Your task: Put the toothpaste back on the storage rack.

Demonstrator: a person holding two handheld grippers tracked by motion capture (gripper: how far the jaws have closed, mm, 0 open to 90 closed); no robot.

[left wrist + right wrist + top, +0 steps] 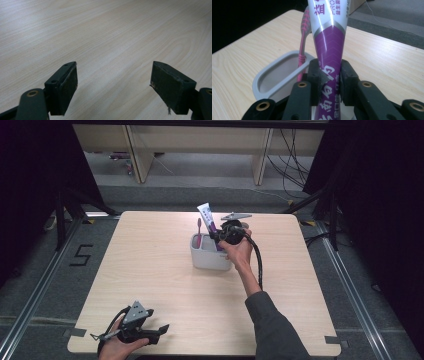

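On the far half of the desk (150, 270), near the middle of its width, stands a pale grey holder (207, 256) with an oval opening. A pink toothbrush (199, 232) stands upright in it, bristles at the top, leaning against the rim on the side away from the right hand.

The right hand-held gripper (218, 234) is clenched on a toothpaste tube (207, 216), white at the upper end and purple lower down. In the right gripper view, both black pads press flat against the purple section of the toothpaste tube (329, 50), one on each side, with no gap showing. The tube stands nearly upright, flat crimped end uppermost, at the holder's right-hand end as seen from above. Its lower end falls behind the jaws, so whether it rests on the holder's floor cannot be told. The pink toothbrush (302, 50) stands just beside the tube, on the tube's left in this view; contact between them cannot be confirmed. The holder's rim (263, 75) lies immediately ahead of the jaws.

The left hand-held gripper (160, 330) is well apart from all this, at the near left corner of the desk, held low over the surface. In the left gripper view, its jaws stand wide apart, released, with bare wood grain (107, 37) between them.
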